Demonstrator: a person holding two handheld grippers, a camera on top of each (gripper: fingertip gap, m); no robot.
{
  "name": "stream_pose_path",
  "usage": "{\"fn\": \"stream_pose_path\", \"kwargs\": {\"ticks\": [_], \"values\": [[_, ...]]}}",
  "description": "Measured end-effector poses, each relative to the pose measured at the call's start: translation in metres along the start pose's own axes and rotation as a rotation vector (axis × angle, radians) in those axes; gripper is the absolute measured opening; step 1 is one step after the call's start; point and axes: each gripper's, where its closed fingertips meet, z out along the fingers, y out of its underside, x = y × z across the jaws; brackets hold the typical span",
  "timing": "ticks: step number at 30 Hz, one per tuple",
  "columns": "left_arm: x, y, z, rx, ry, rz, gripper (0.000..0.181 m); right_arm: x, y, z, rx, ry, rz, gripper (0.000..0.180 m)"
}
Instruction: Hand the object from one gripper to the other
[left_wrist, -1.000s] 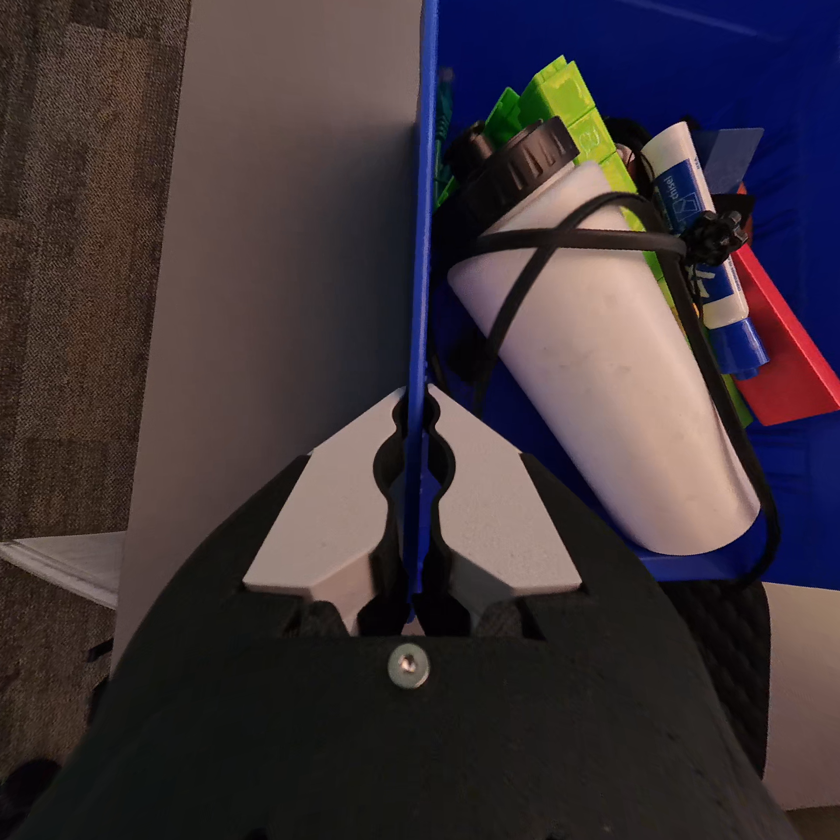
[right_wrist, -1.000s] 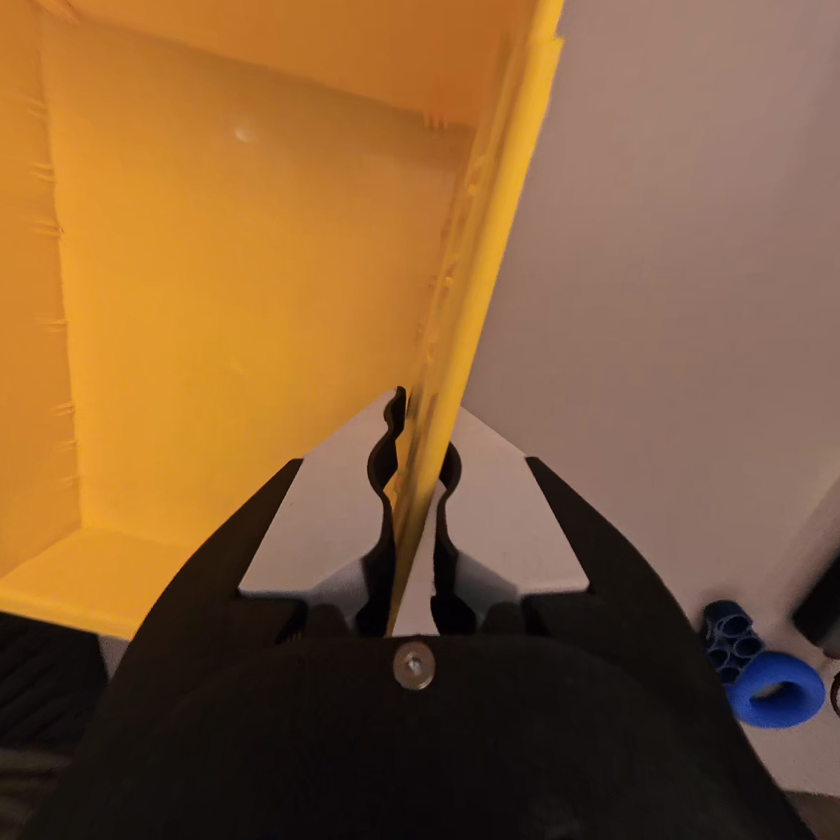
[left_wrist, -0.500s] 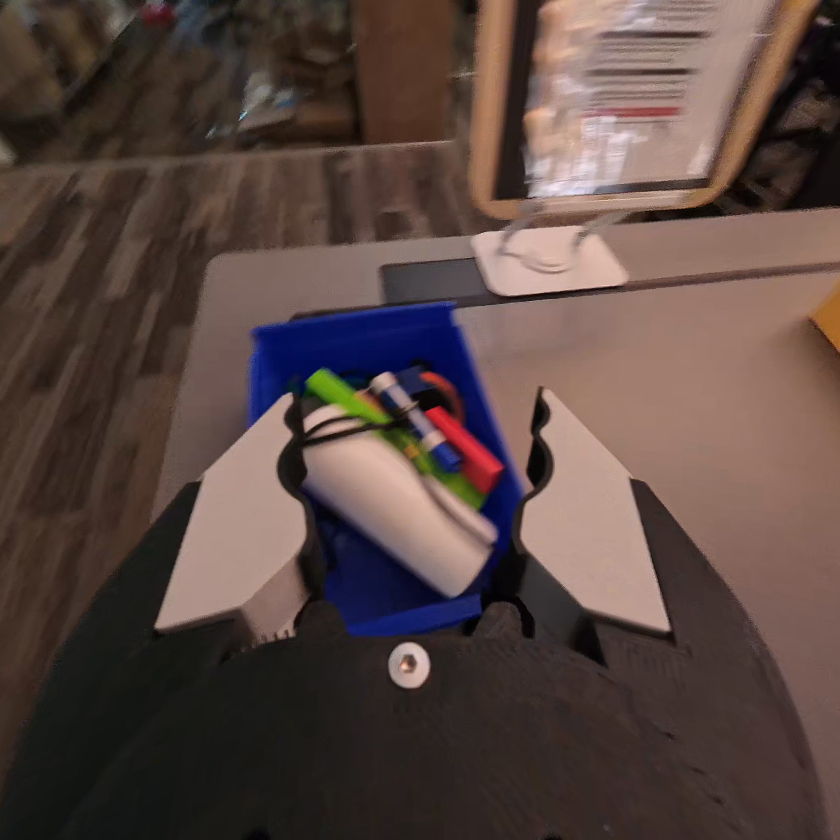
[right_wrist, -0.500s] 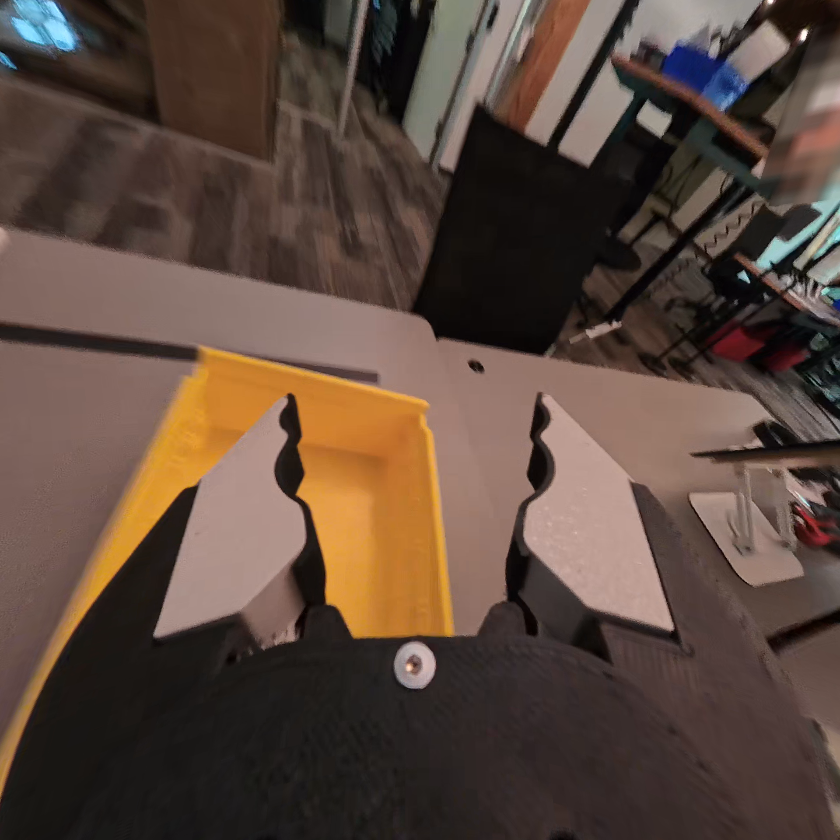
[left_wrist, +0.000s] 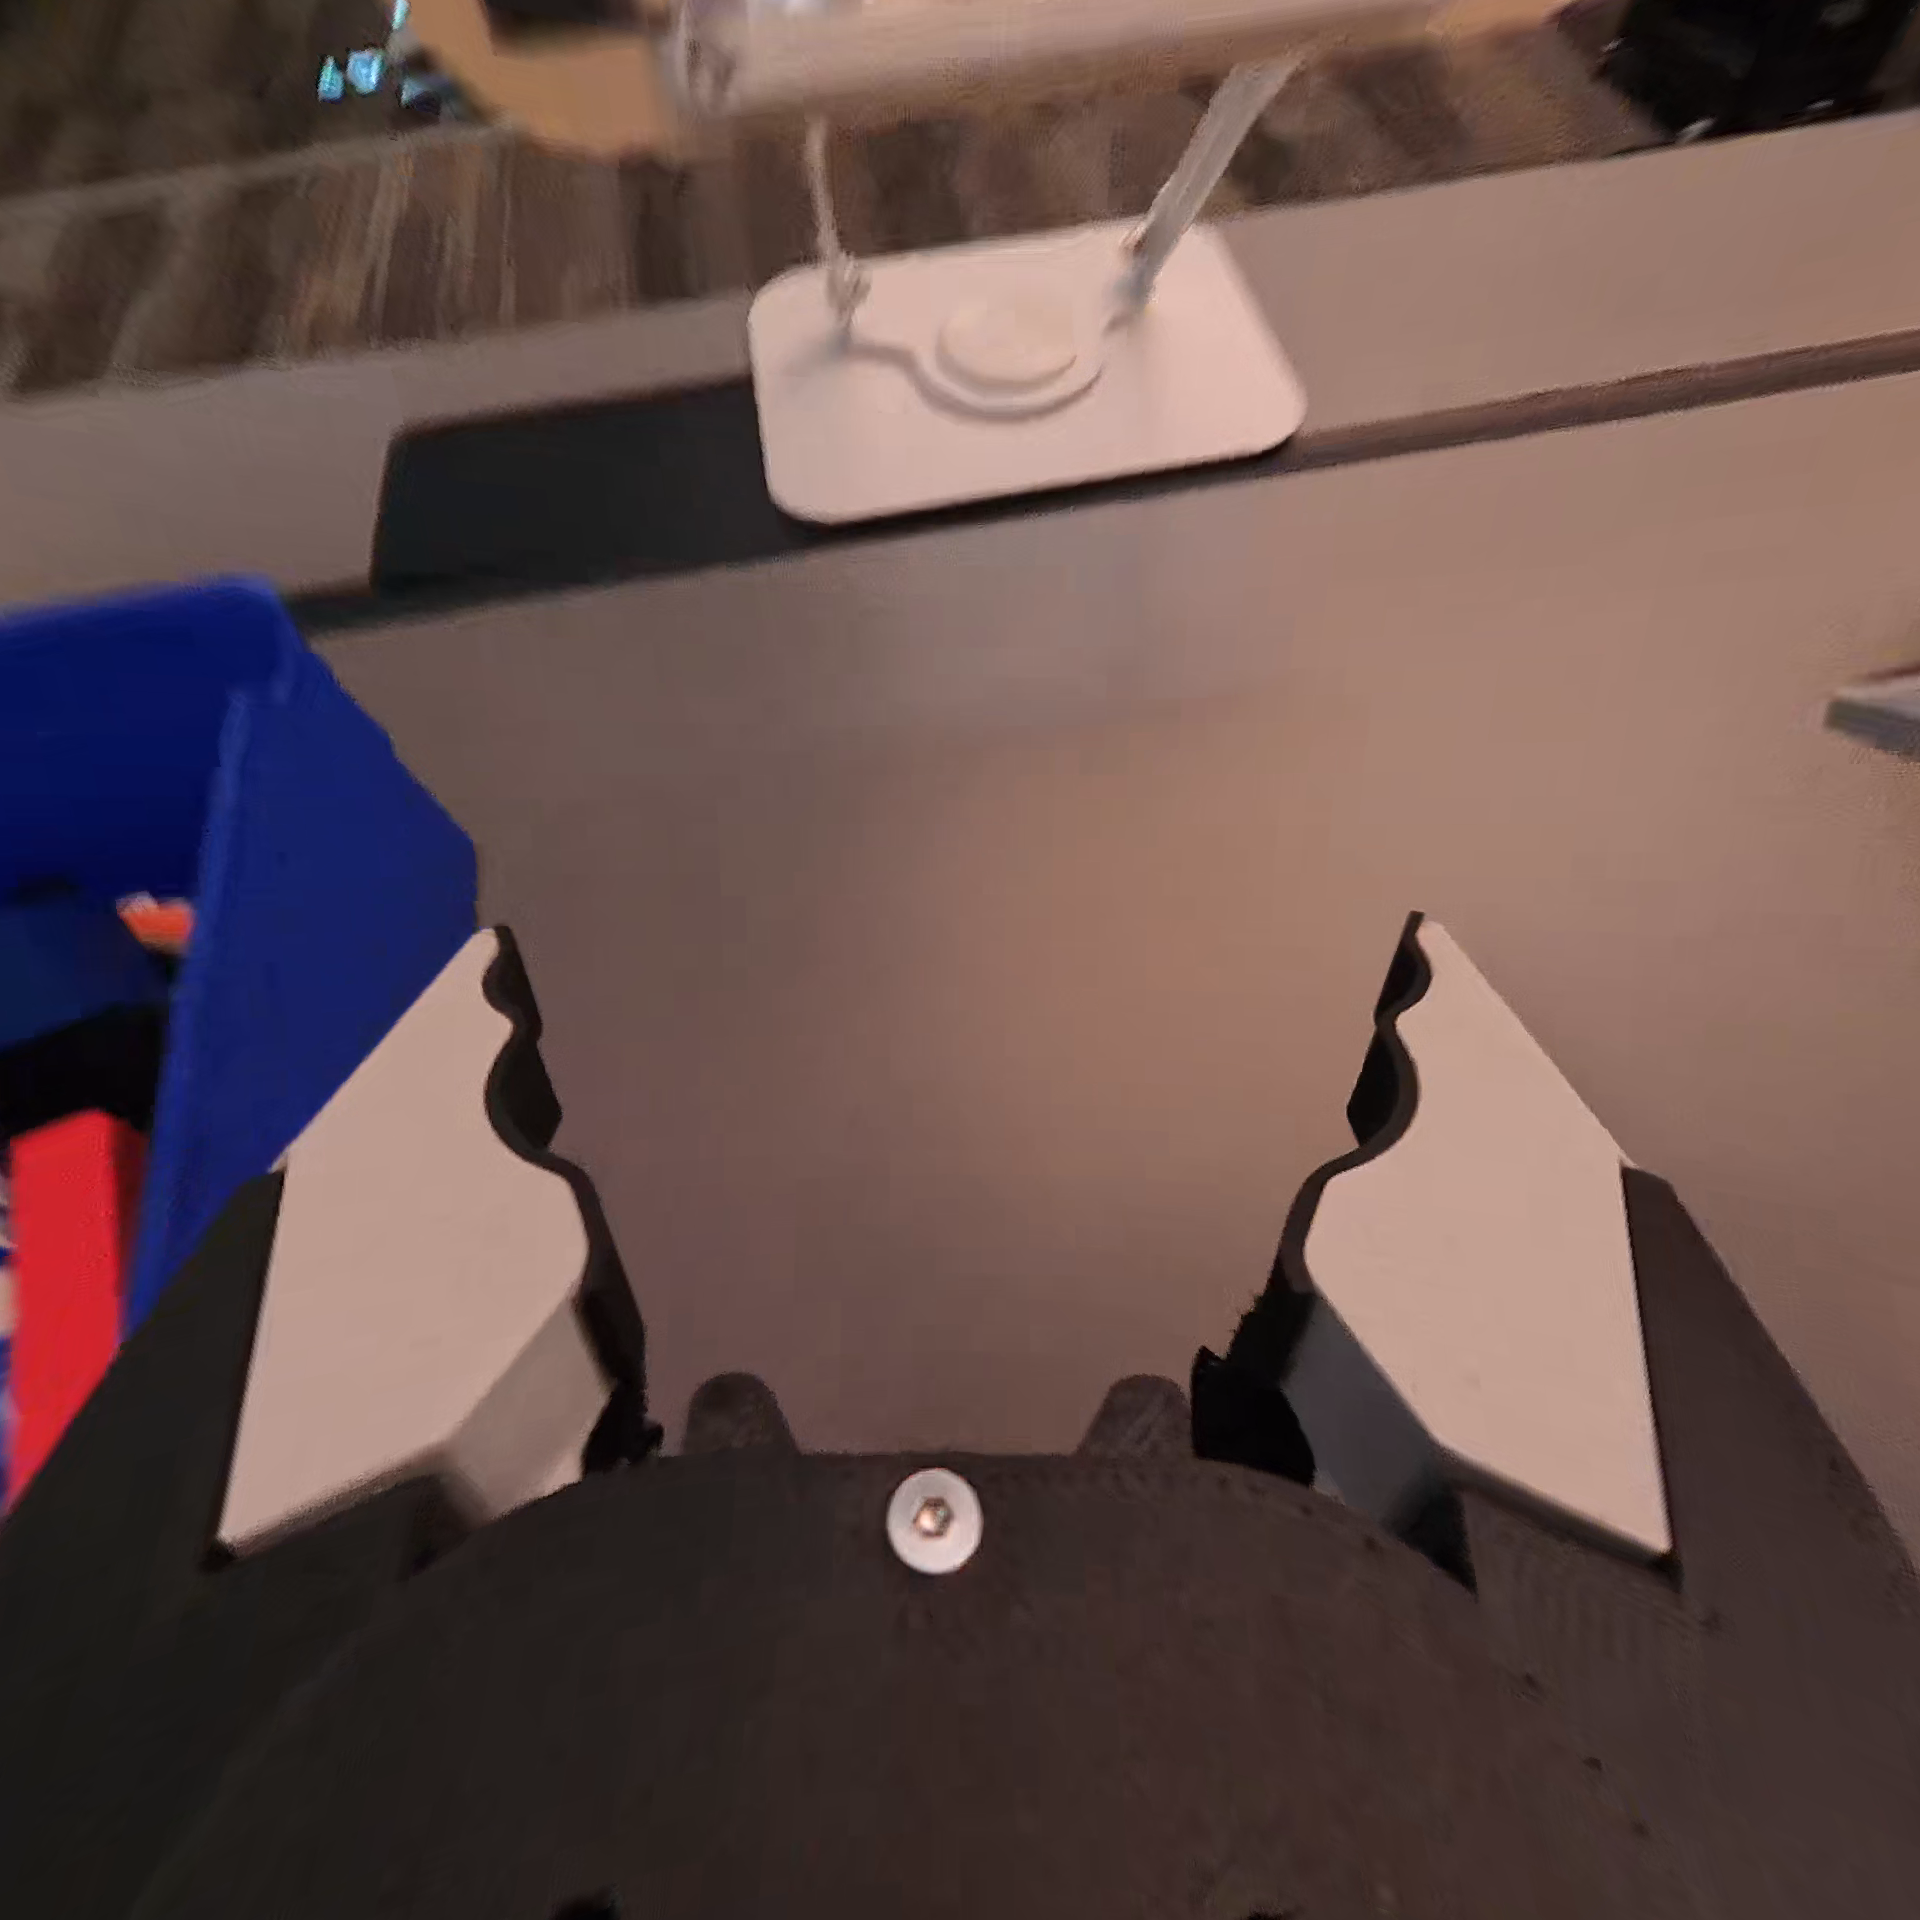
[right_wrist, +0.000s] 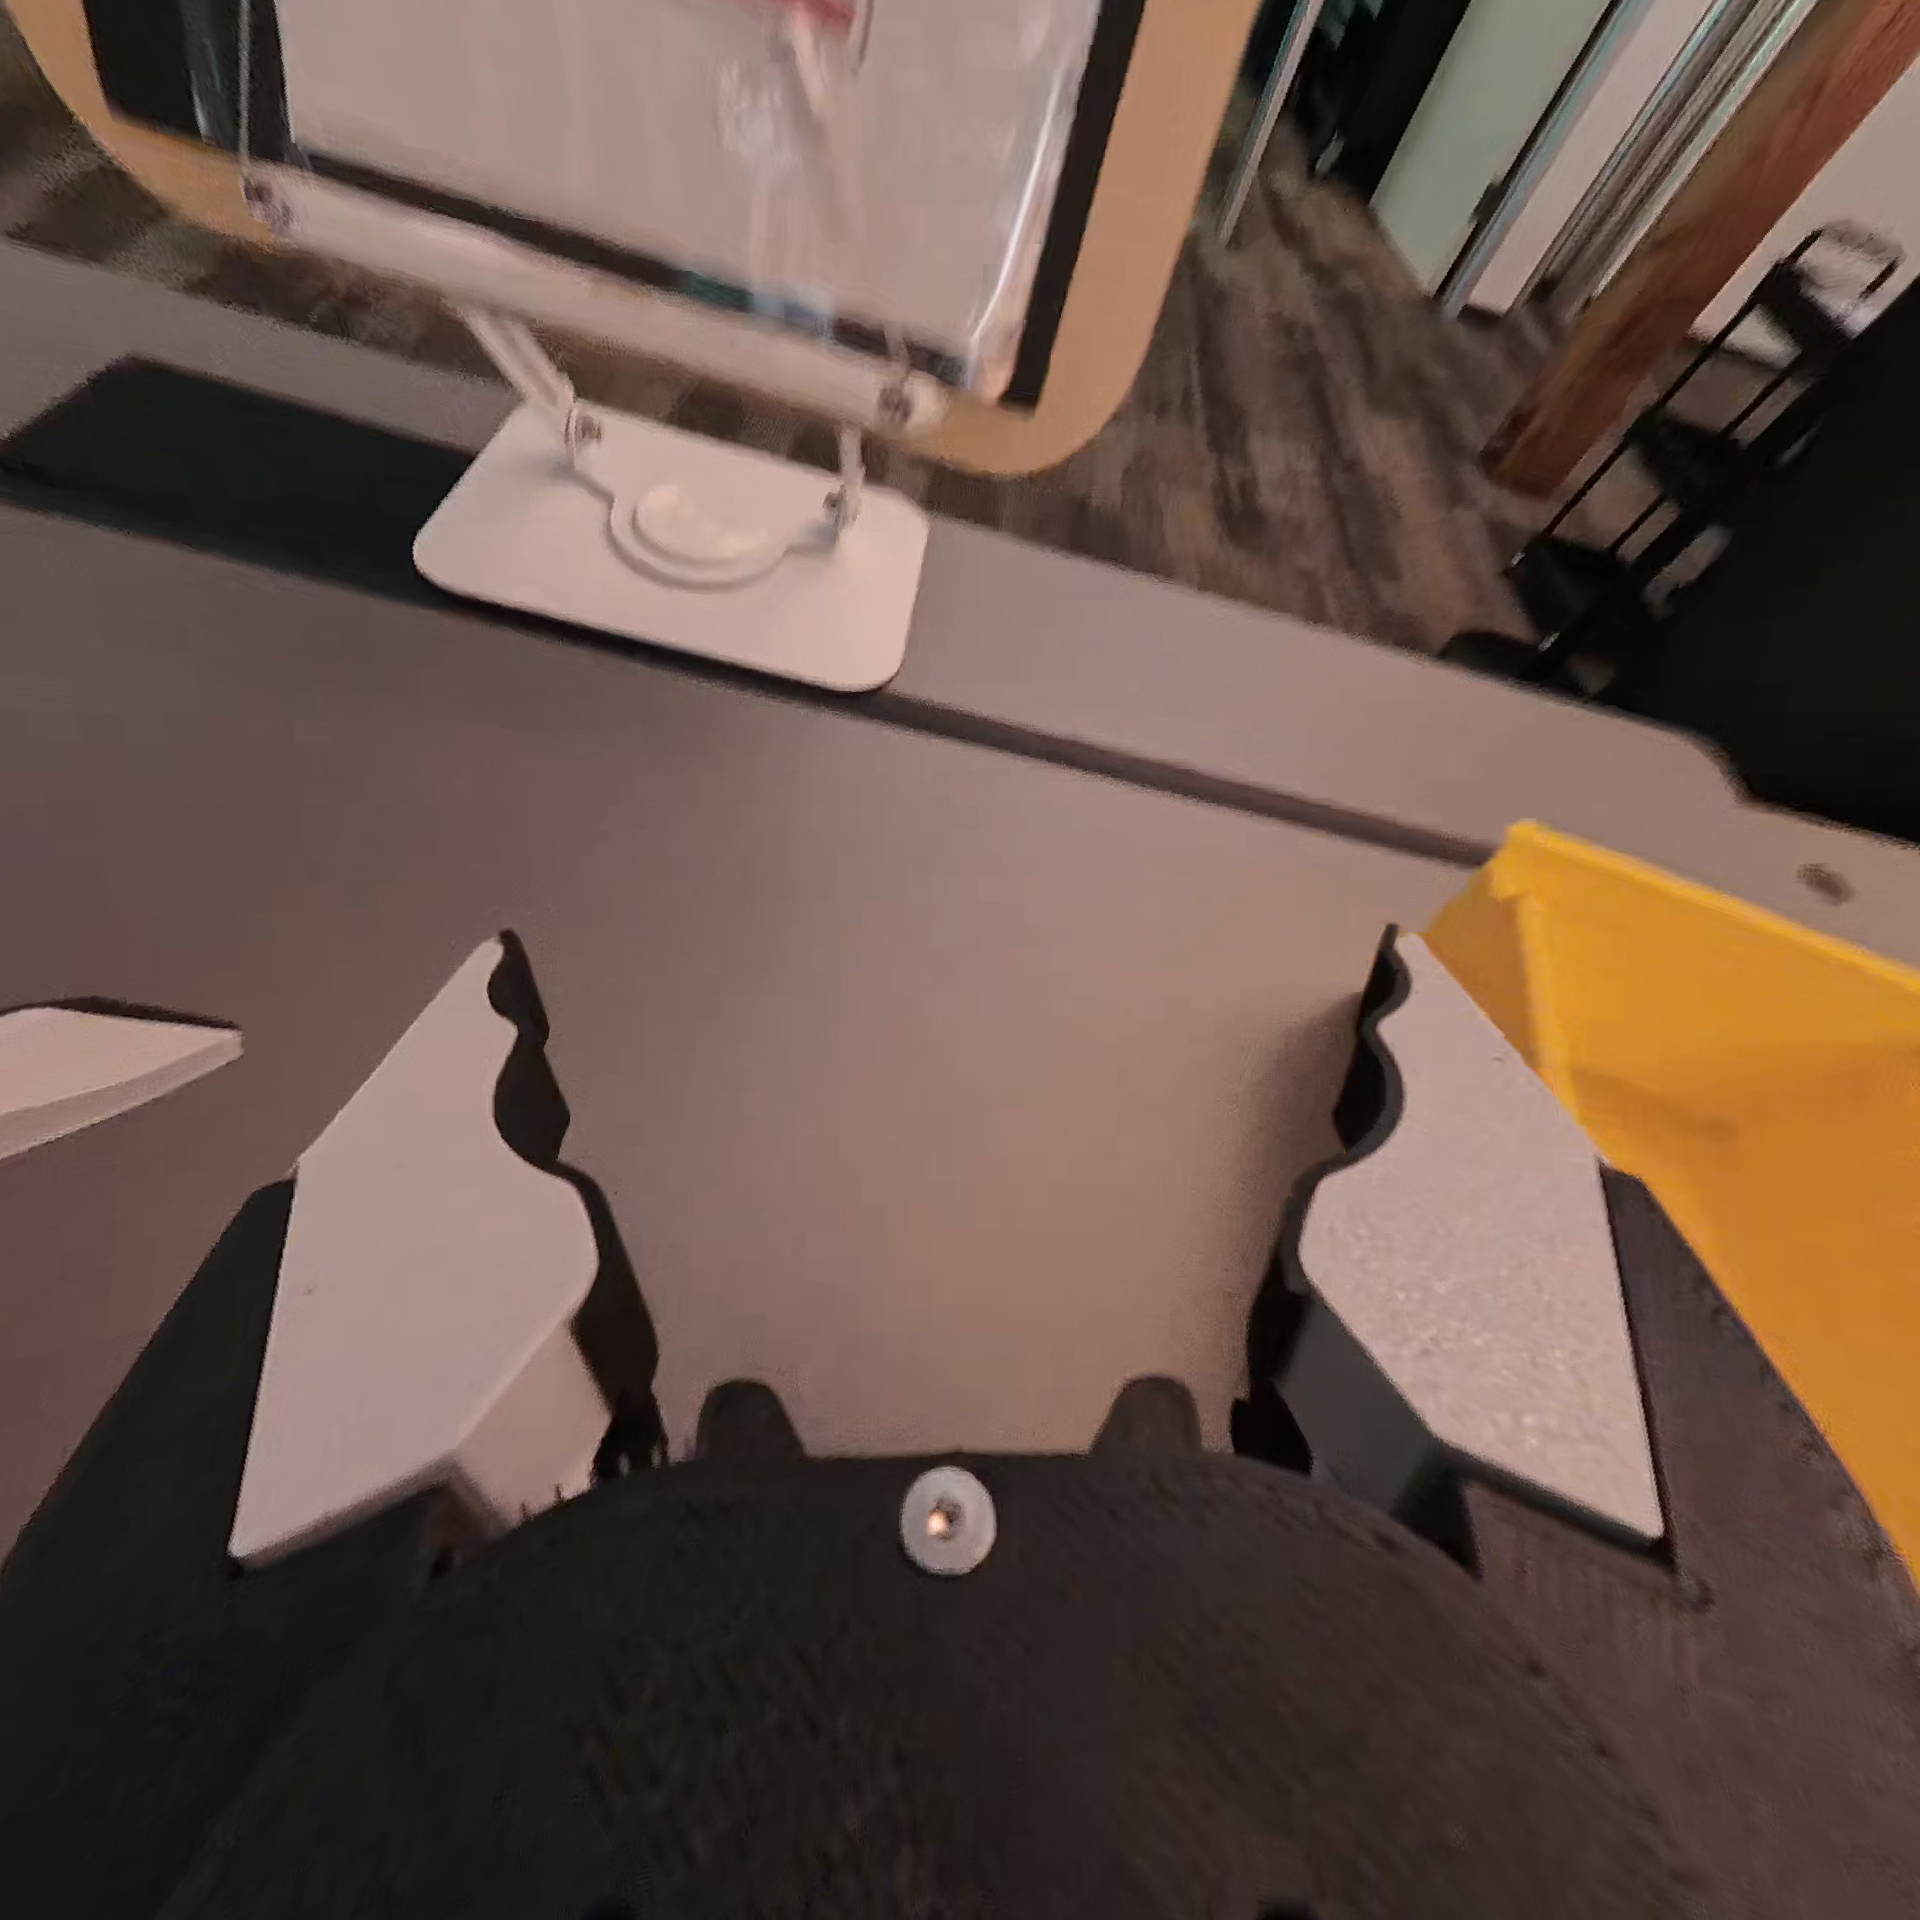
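Two grippers: left gripper (left_wrist: 956, 935) and right gripper (right_wrist: 945, 945), both spread wide, nothing grasped. Two bins: blue bin (left_wrist: 312, 914), yellow bin (right_wrist: 1683, 1049), each released since earlier frame.

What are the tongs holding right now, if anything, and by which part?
Nothing. The left tongs and right tongs are both open over bare table.
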Motion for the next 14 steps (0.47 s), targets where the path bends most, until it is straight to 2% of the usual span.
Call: {"fn": "stream_pose_path", "kwargs": {"ticks": [3,8,11,14], "values": [[-0.018,0.04,0.026,-0.08,-0.051,-0.077,0.151,-0.037,0.039,0.028,-0.095,-0.086,0.074,0.151],[-0.024,0.092,0.045,-0.224,-0.076,-0.102,0.157,-0.076,0.098,0.061,-0.268,-0.155,0.171,0.151],[-0.019,0.103,0.048,-0.255,-0.077,-0.103,0.157,-0.082,0.122,0.07,-0.351,-0.136,0.16,0.151],[-0.017,0.103,0.049,-0.256,-0.092,-0.12,0.158,-0.082,0.128,0.073,-0.354,-0.127,0.191,0.151]]}}
